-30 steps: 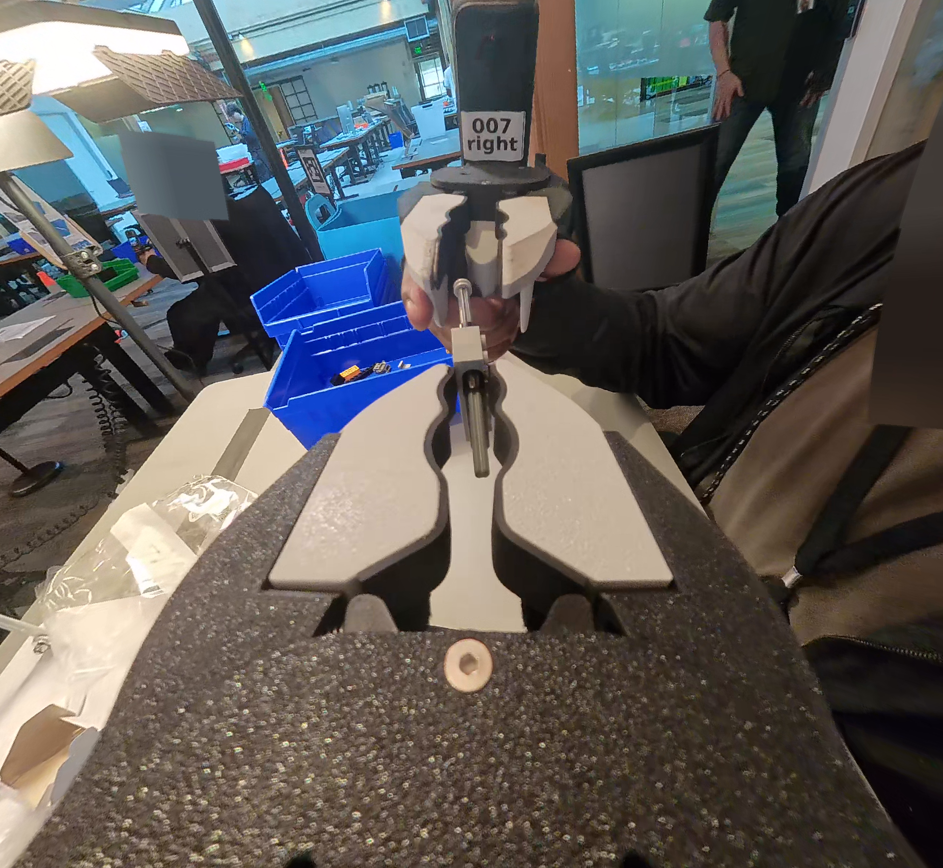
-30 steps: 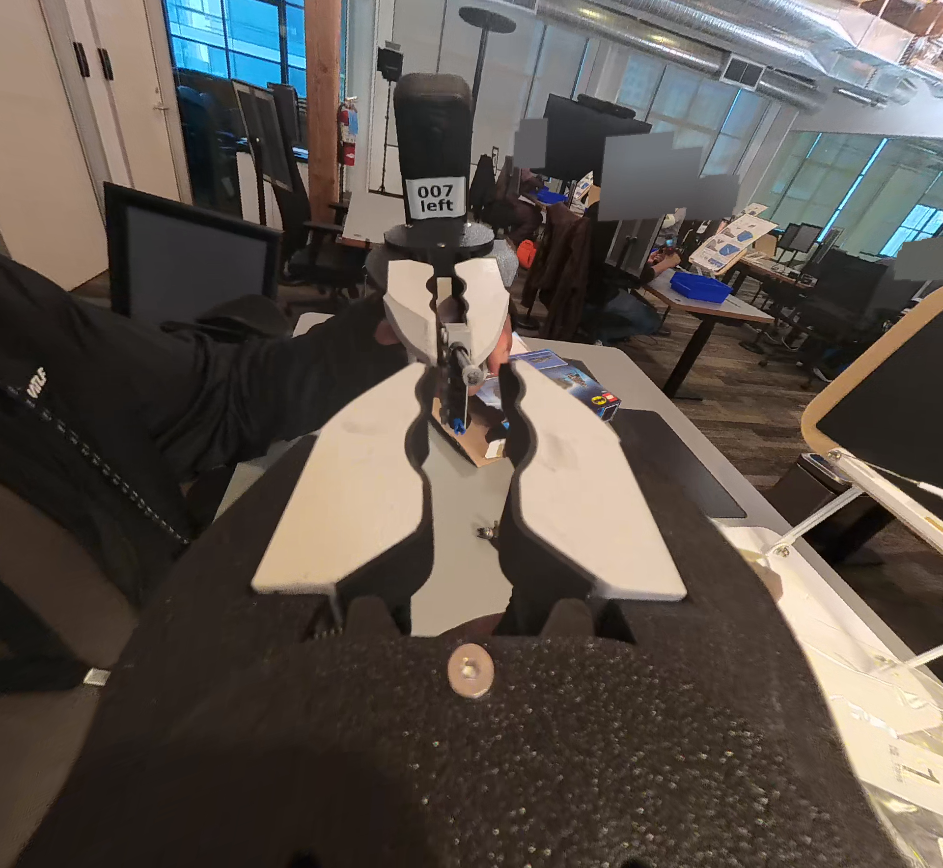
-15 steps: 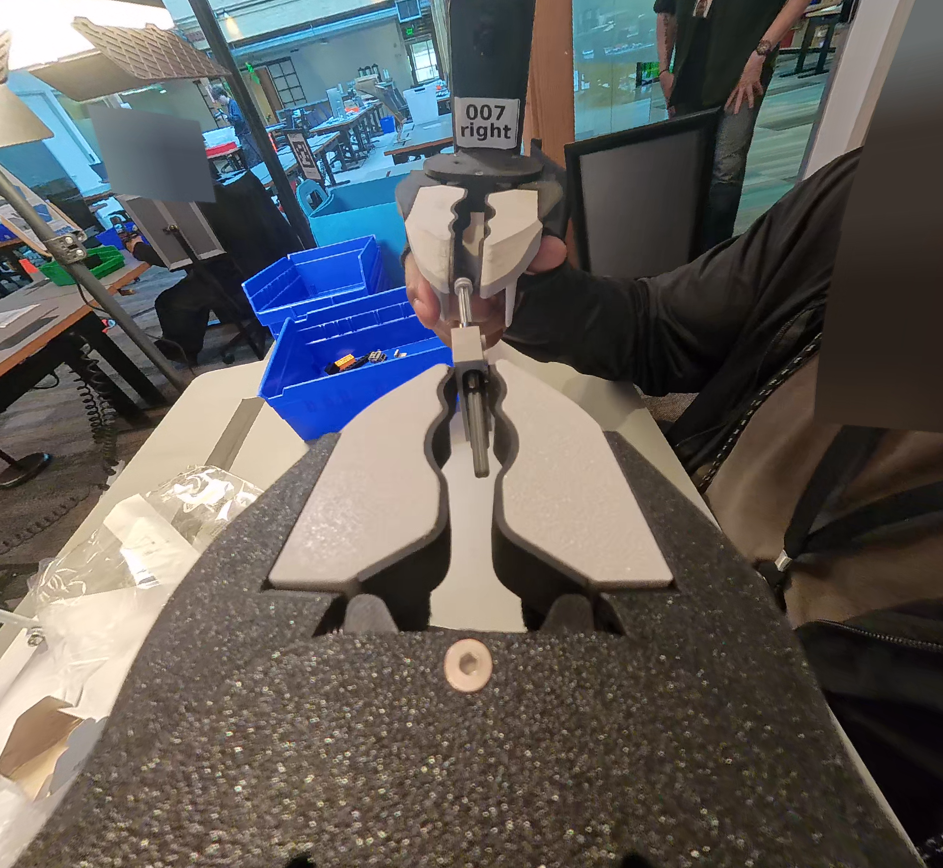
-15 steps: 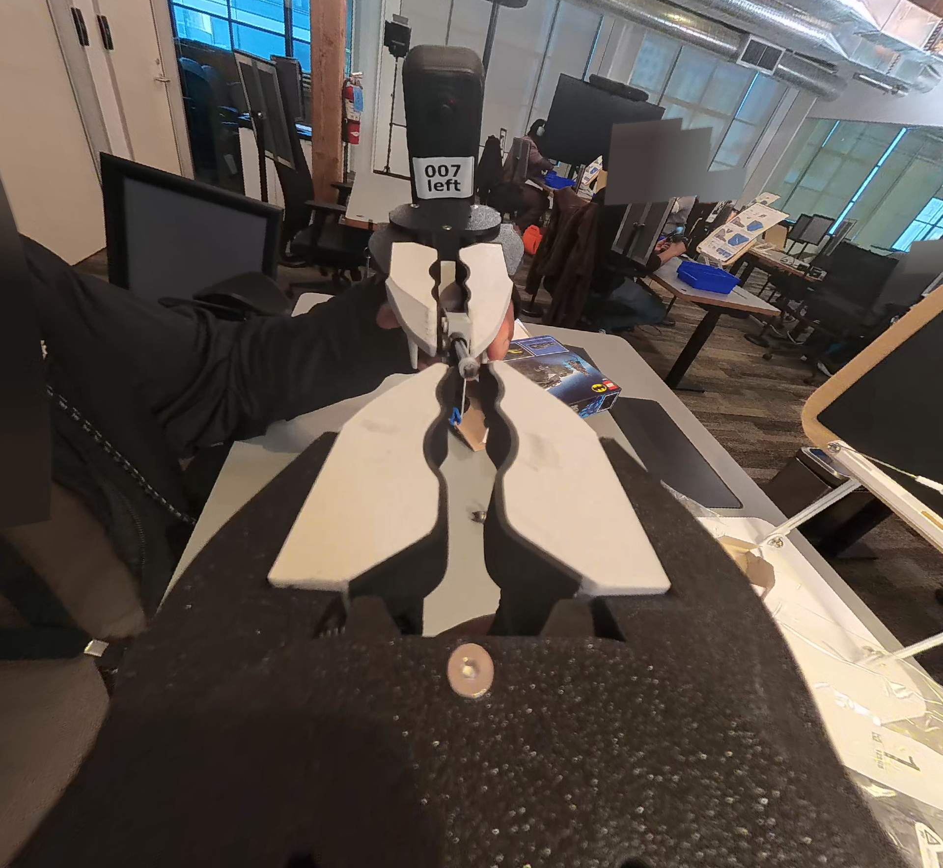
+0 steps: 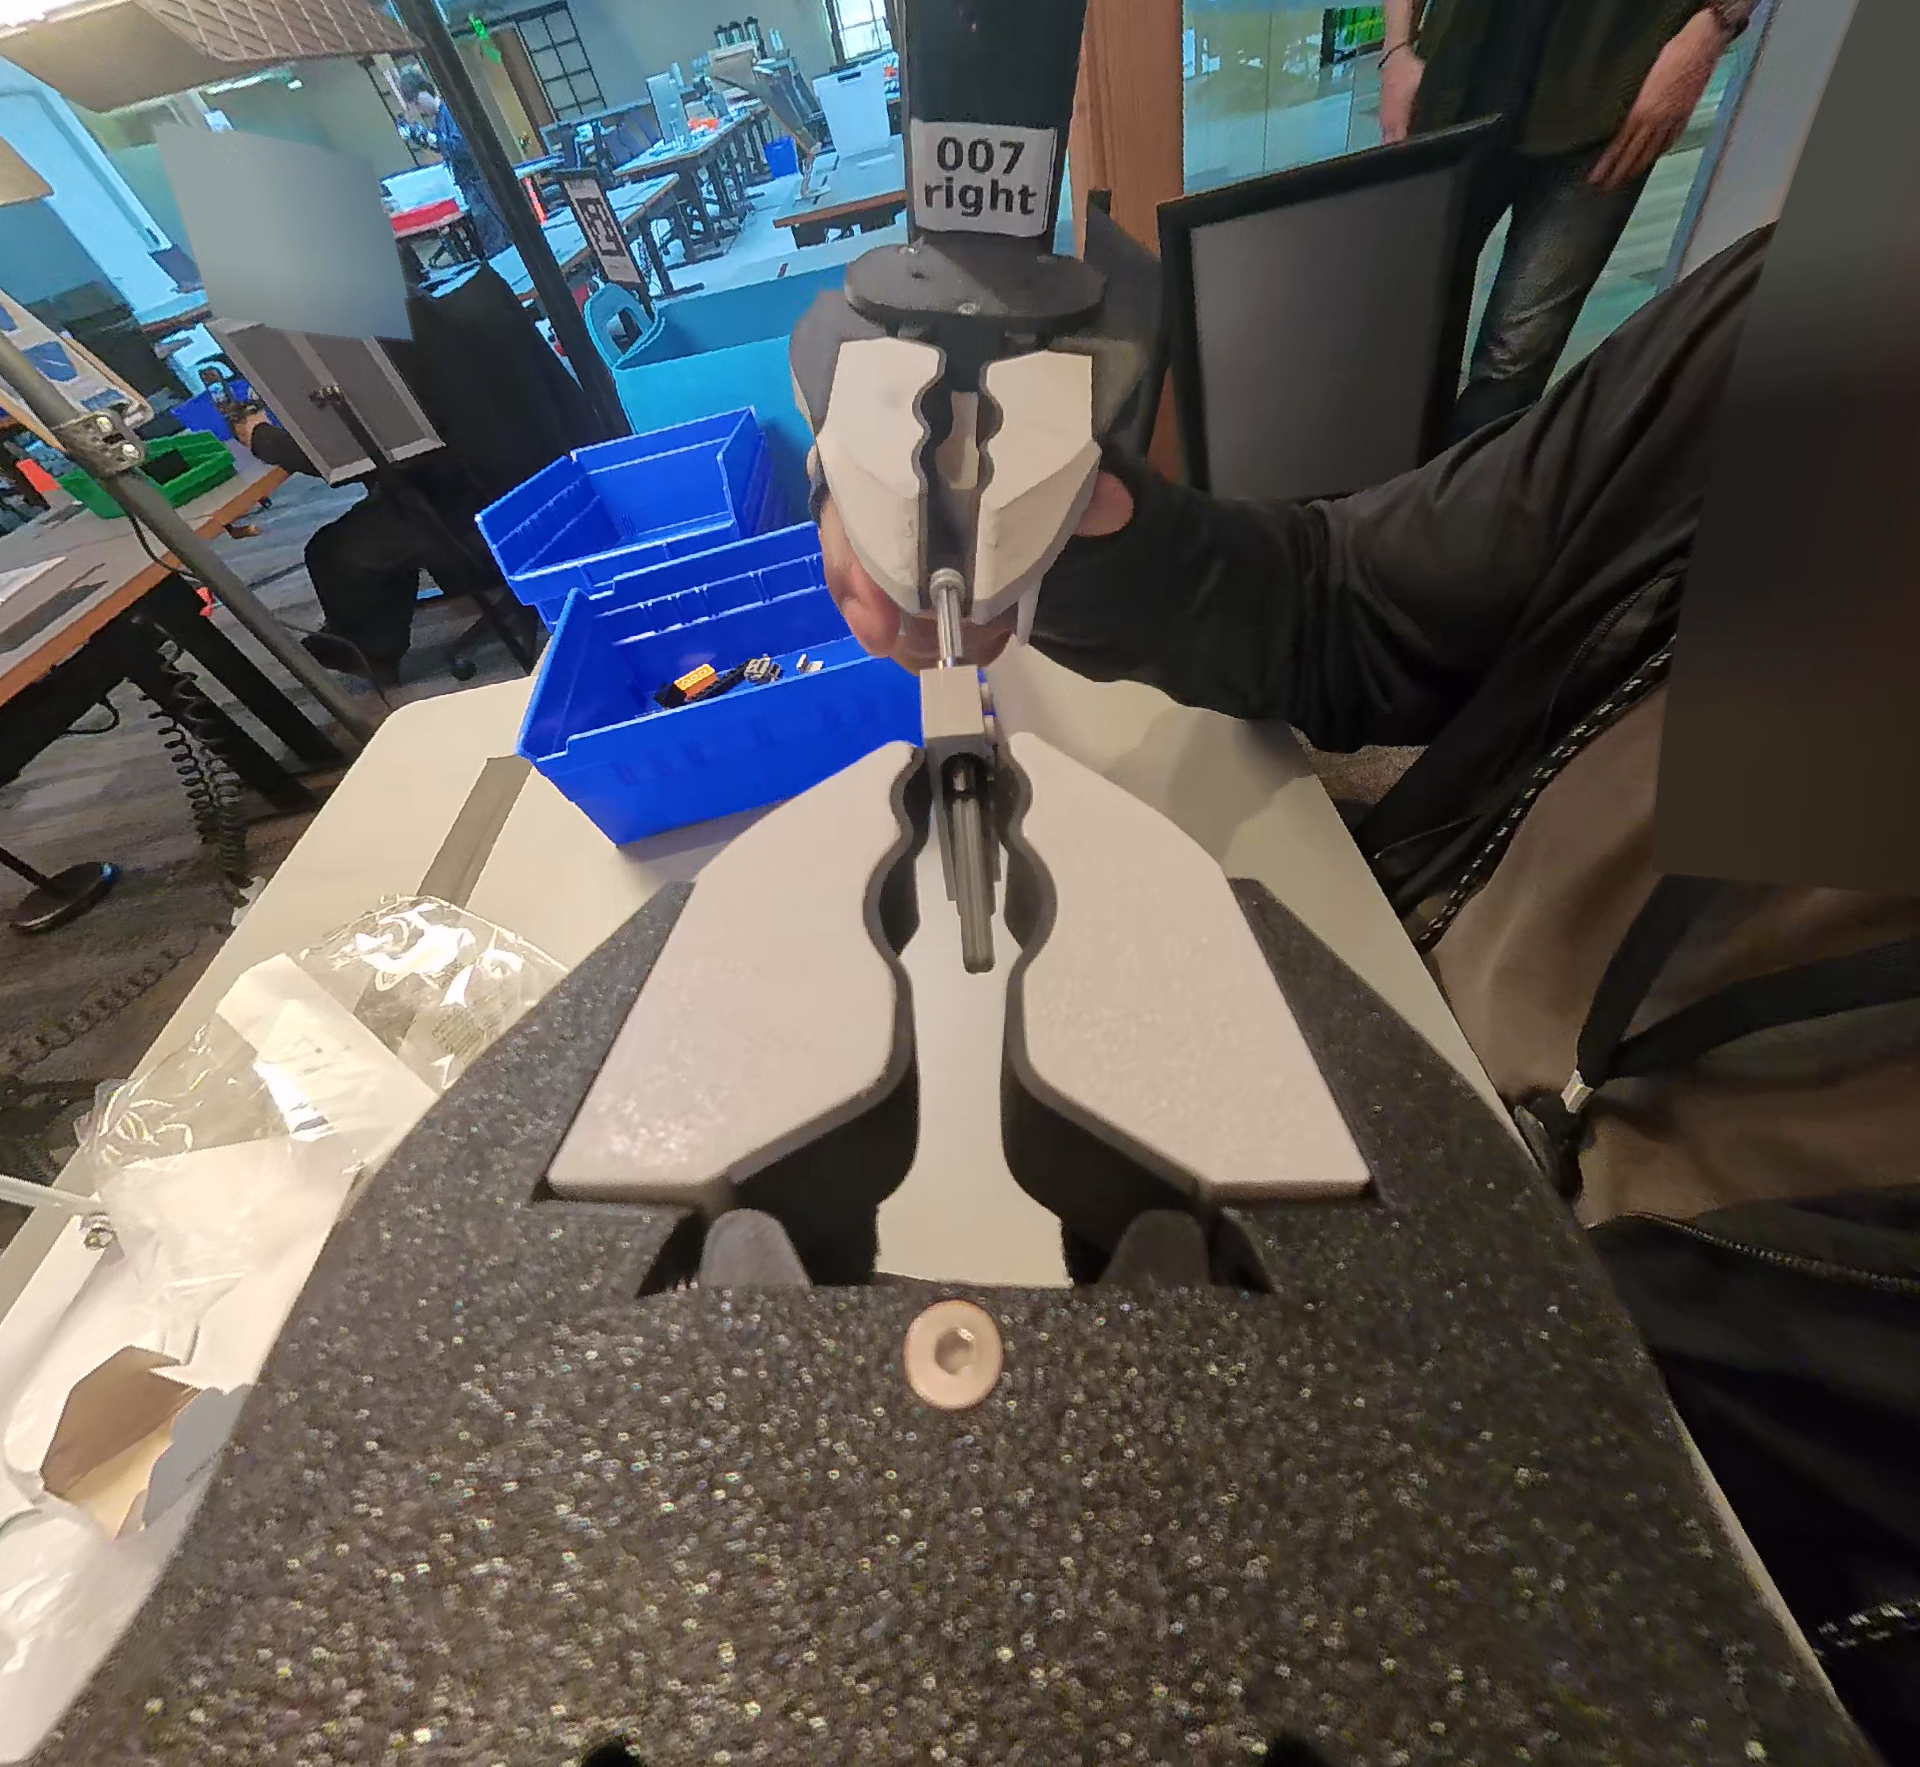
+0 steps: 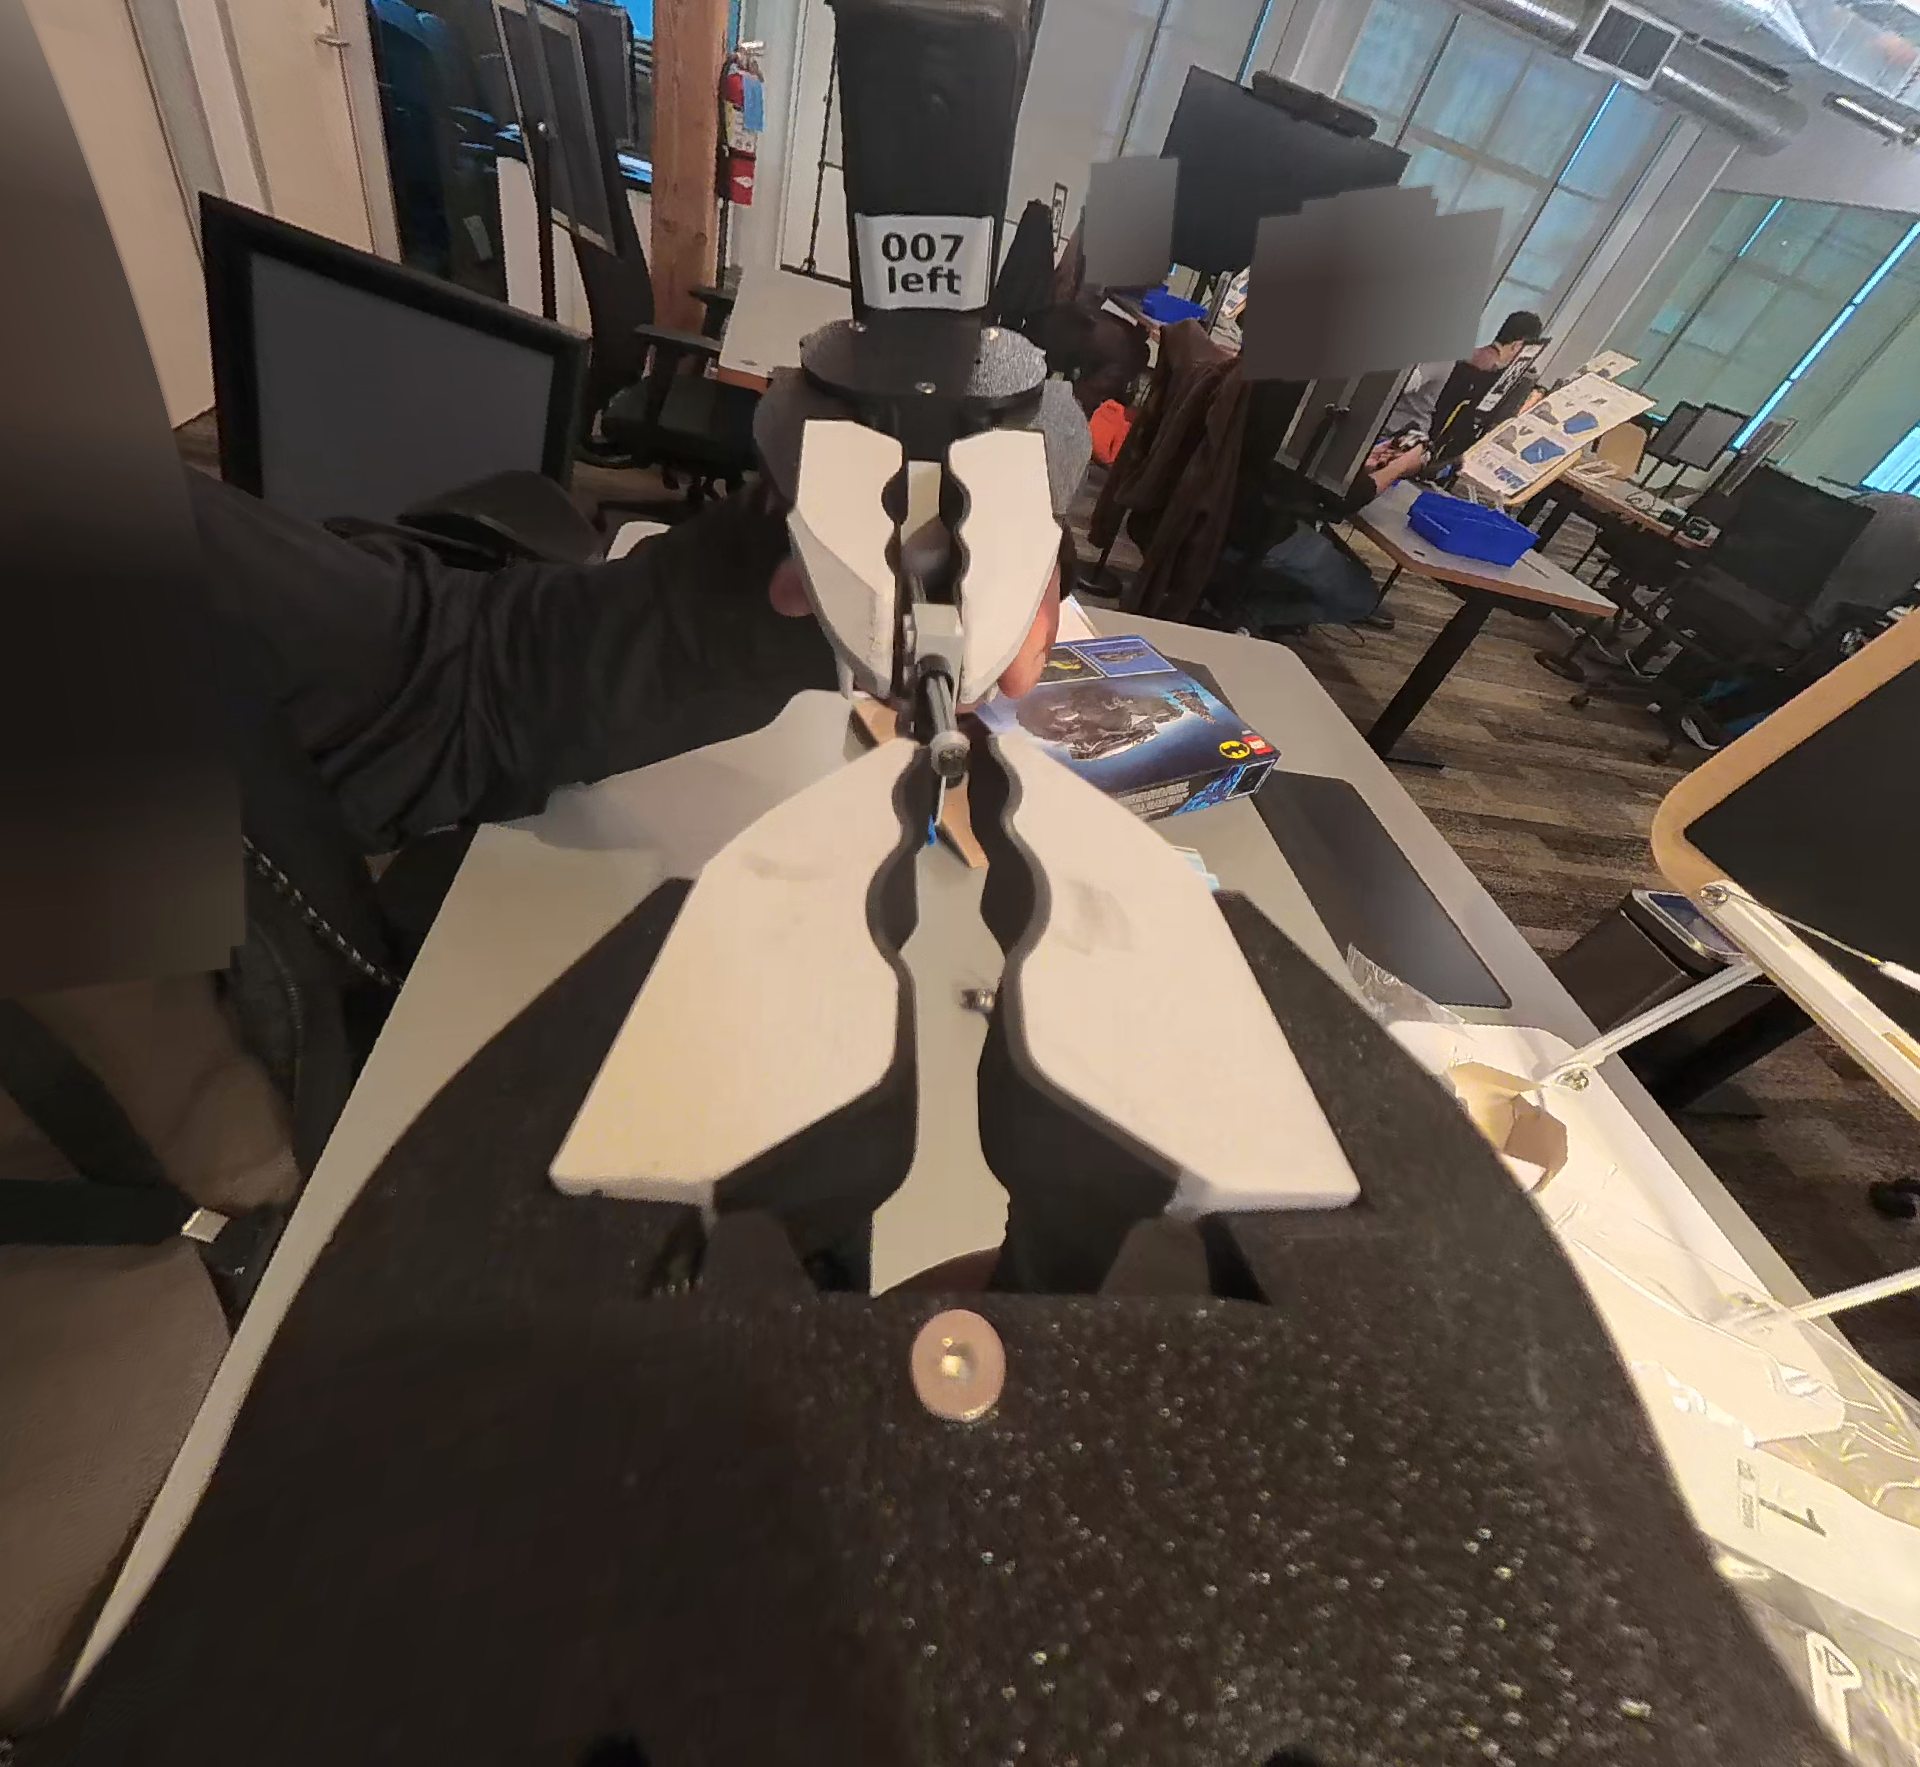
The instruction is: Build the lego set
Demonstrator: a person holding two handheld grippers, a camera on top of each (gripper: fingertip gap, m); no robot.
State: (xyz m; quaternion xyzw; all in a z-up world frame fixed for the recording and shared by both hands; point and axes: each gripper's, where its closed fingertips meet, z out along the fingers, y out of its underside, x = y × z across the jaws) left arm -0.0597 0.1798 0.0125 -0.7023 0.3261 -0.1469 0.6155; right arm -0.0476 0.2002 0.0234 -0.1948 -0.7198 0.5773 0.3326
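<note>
My left gripper (image 5: pixel 966 756) is shut on a grey lego block (image 5: pixel 954 709) with a dark grey axle (image 5: pixel 971 886) running through it. The axle reaches back between my fingers and forward to my right gripper (image 5: pixel 951 590), which faces me and pinches the axle's far end. In the right wrist view my right gripper (image 6: pixel 951 756) has its fingertips closed on the axle's capped end (image 6: pixel 948 759). Just beyond it, the left gripper (image 6: pixel 925 668) holds the grey block (image 6: pixel 935 637). Both grippers are held in the air above the grey table (image 5: pixel 1195 782).
Two blue bins (image 5: pixel 717 709) stand on the table's far left, the nearer one holding small lego pieces (image 5: pixel 717 678). Clear plastic bags (image 5: pixel 312 1021) lie at the left. A lego box (image 6: pixel 1143 730) and a cardboard piece (image 6: pixel 961 834) lie beyond the right gripper. A person (image 5: pixel 1558 3) stands behind a monitor (image 5: pixel 1330 304). The grippers are tip to tip, or close to it.
My right gripper's jaws went from wide open to closed on the end of the axle. My left gripper kept its hold on the grey block.
</note>
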